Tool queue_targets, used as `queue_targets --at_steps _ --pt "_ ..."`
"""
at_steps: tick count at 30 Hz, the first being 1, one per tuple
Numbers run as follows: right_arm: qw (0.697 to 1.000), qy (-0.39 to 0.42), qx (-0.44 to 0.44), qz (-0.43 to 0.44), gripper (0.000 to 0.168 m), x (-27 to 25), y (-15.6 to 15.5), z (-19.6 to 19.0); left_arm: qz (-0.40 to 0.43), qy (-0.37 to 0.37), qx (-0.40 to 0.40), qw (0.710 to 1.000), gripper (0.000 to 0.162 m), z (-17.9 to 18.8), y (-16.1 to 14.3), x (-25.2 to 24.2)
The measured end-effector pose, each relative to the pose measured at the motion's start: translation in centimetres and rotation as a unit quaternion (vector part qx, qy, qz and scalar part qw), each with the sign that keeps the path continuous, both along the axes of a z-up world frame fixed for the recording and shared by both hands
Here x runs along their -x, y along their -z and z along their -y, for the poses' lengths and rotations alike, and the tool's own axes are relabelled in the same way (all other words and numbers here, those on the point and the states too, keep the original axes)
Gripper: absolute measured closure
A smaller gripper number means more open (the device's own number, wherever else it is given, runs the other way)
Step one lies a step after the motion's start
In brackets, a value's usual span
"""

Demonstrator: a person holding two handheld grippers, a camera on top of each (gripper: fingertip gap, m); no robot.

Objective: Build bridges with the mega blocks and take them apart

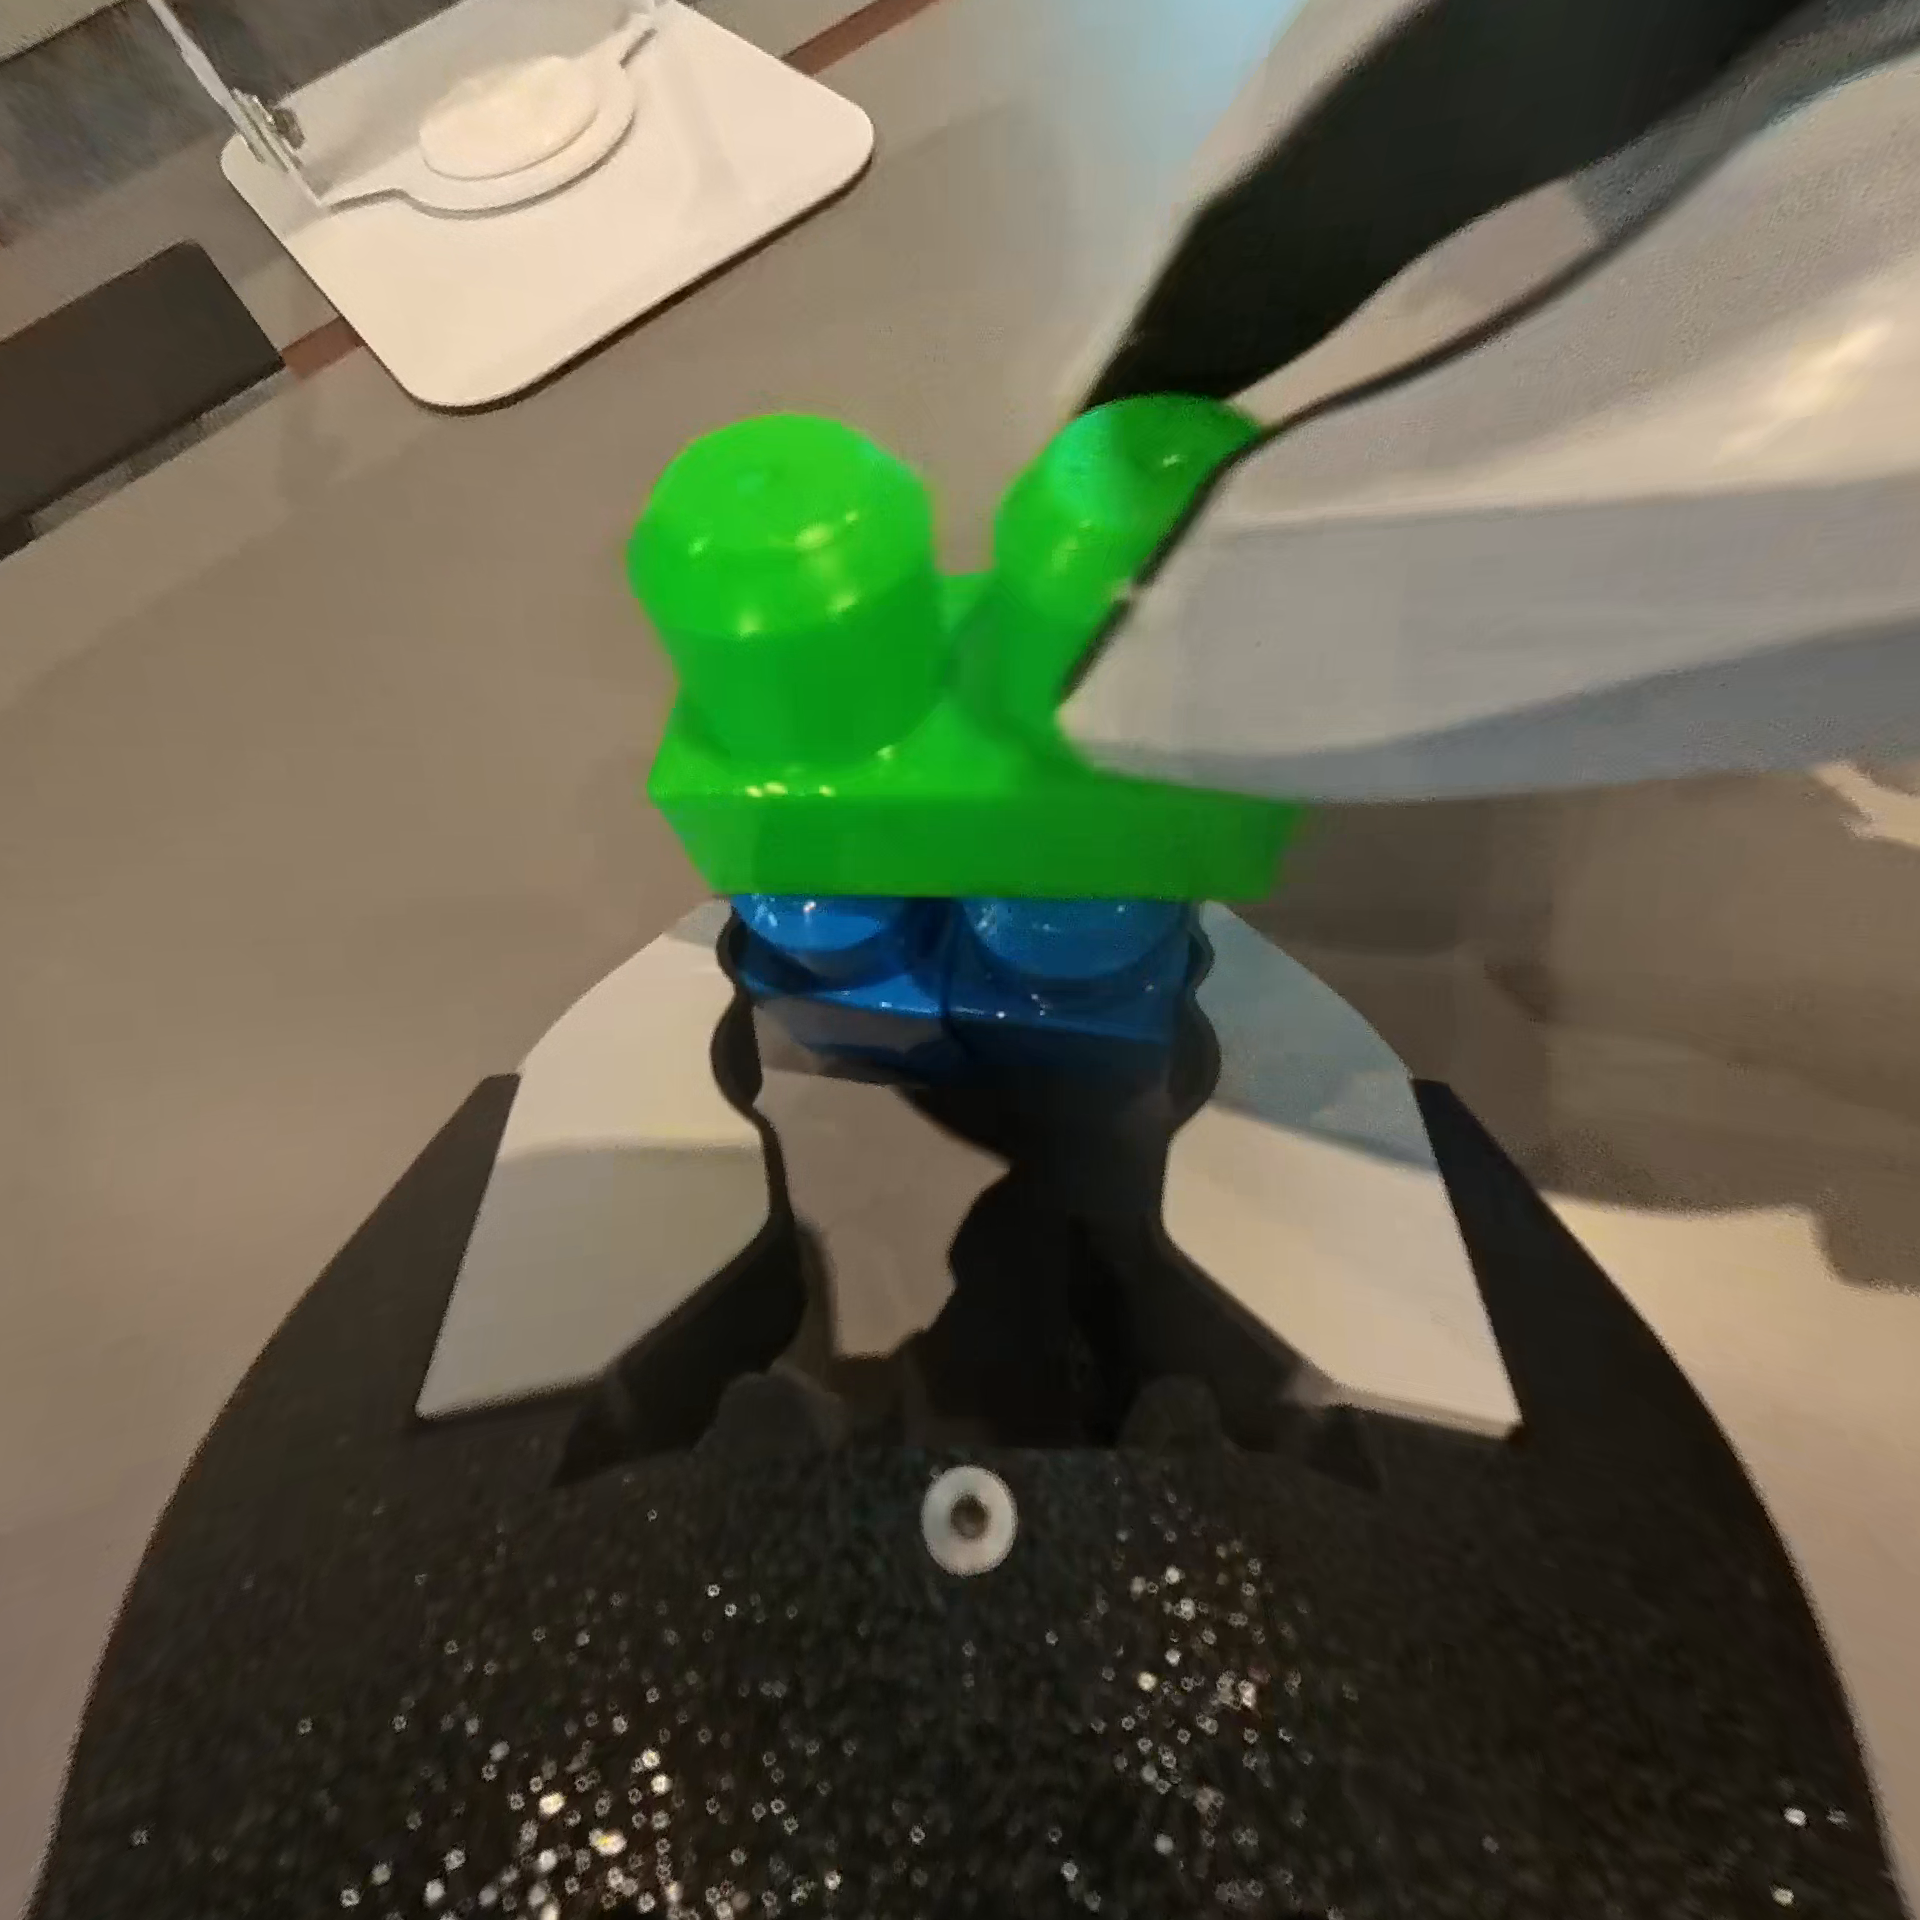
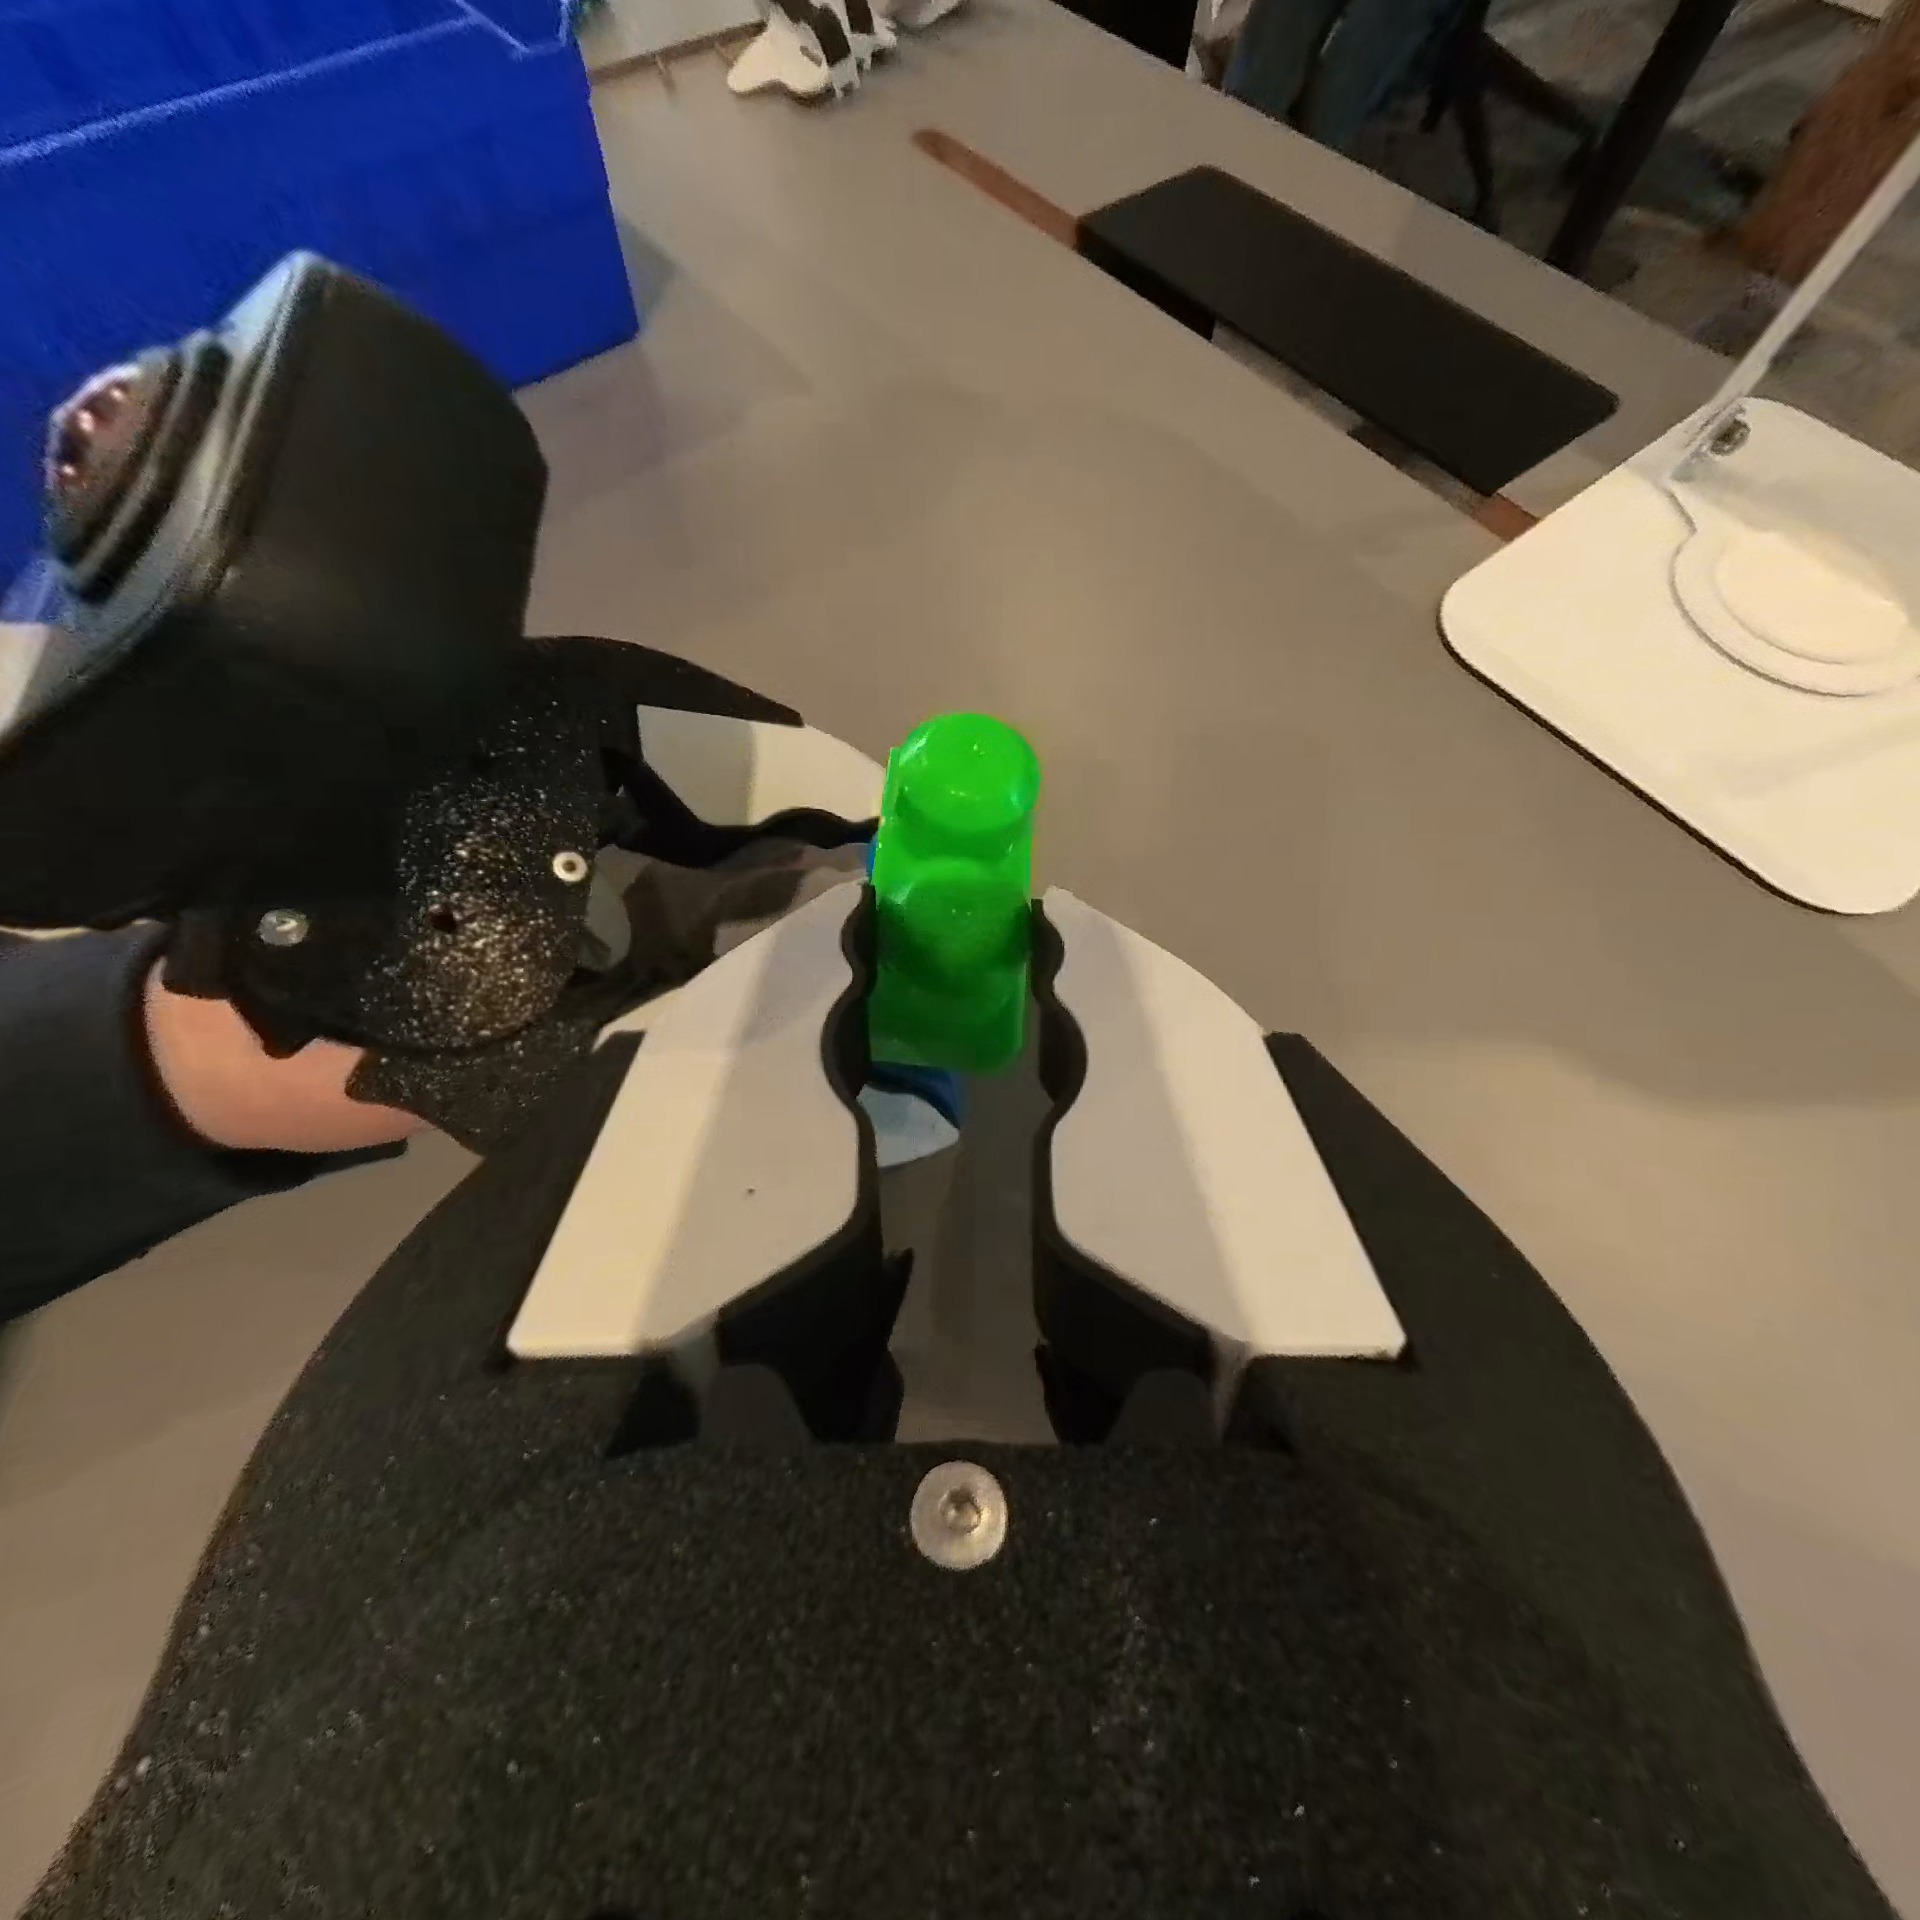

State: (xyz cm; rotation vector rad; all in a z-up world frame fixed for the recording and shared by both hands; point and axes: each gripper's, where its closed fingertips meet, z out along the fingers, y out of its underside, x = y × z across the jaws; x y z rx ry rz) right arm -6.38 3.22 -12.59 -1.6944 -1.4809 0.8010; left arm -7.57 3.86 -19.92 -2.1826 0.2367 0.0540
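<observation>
Grippers are both closed on blocks: the right gripper (image 2: pixel 951 935) is clamped on the glossy green block (image 2: pixel 951 914), the left gripper (image 1: pixel 961 997) on the studded blue block (image 1: pixel 966 987) beneath it. Beyond the green block, a white stand base (image 2: pixel 1662 707) is seen on the grey table (image 2: pixel 1143 582).

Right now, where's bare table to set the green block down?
Bare grey table lies ahead of the green block, between the white stand base and black pad. Crowded left, where the left gripper holds the blue block.

Both wrist views close, sharing green block (image 1: pixel 935 748)
</observation>
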Motion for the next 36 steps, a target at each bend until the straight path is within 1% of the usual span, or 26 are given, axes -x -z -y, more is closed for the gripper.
queue_targets --at_steps 5,10,23,26,28,36 --pt "0.999 0.001 -0.014 0.035 0.141 0.5 0.5 0.5 -0.007 -0.001 0.001 1.000 0.085 -0.2 0.1 -0.1" --pt "0.996 0.013 -0.059 0.071 0.141 0.6 1.3 0.7 0.004 -0.011 0.007 1.000 0.085 -0.2 0.2 0.1" --pt "0.995 0.023 -0.061 0.077 0.141 0.4 1.6 0.8 -0.004 -0.007 0.011 1.000 0.085 -0.2 0.4 0.1" --pt "0.996 0.032 -0.072 0.029 0.140 0.5 0.5 0.9 0.020 -0.004 -0.006 1.000 0.085 -0.3 -0.2 -0.2" --pt "0.996 0.028 -0.079 0.019 0.140 0.4 0.4 1.1 0.020 -0.003 -0.009 1.000 0.086 -0.3 -0.3 -0.2" --pt "0.998 0.033 -0.045 0.029 0.140 -0.1 1.1 0.8 -0.005 0.005 -0.002 1.000 0.086 -0.3 0.0 -0.5"
